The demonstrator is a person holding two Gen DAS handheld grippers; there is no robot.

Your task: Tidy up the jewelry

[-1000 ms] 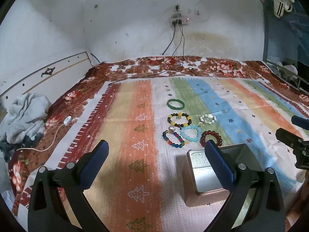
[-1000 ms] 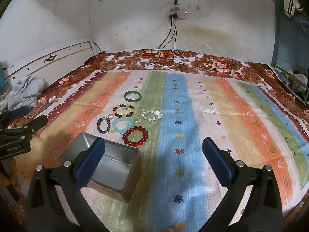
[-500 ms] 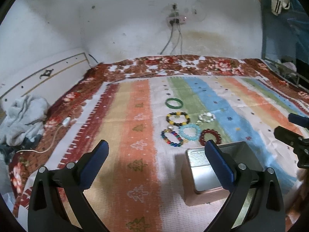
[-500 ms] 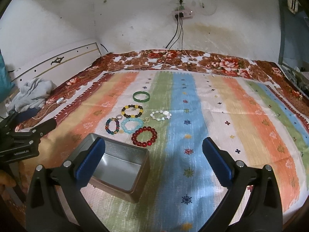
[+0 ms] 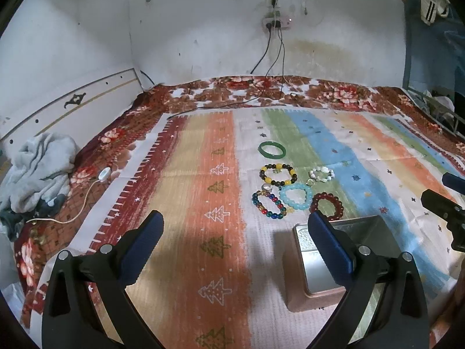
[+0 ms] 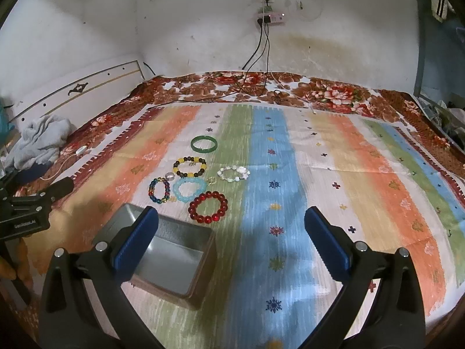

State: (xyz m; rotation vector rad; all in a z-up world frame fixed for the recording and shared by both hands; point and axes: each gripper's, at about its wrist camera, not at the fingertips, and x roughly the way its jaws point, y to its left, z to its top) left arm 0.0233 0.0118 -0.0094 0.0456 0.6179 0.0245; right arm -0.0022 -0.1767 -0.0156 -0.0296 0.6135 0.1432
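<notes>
Several bracelets lie grouped on the striped cloth: a green bangle (image 6: 204, 144), a yellow-and-dark bead bracelet (image 6: 189, 167), a white one (image 6: 233, 173), a multicolour one (image 6: 159, 189), a light blue one (image 6: 189, 189) and a red one (image 6: 208, 210). A small ring (image 6: 170, 176) lies among them. An open empty metal tin (image 6: 171, 257) stands just in front of them; it also shows in the left wrist view (image 5: 348, 250). My left gripper (image 5: 235, 250) is open, hovering left of the tin. My right gripper (image 6: 231, 244) is open, hovering above the cloth right of the tin.
The striped cloth (image 6: 363, 174) covers a bed with a floral blanket (image 6: 334, 93). A grey garment (image 5: 35, 171) and a white cable (image 5: 84, 200) lie at the left edge. Cables hang from a wall socket (image 6: 270, 19). A headboard (image 5: 72, 104) stands left.
Both grippers have shifted slightly; the right wrist view has drifted so the tin and bracelets sit further right. Nothing was grasped or moved on the cloth.
</notes>
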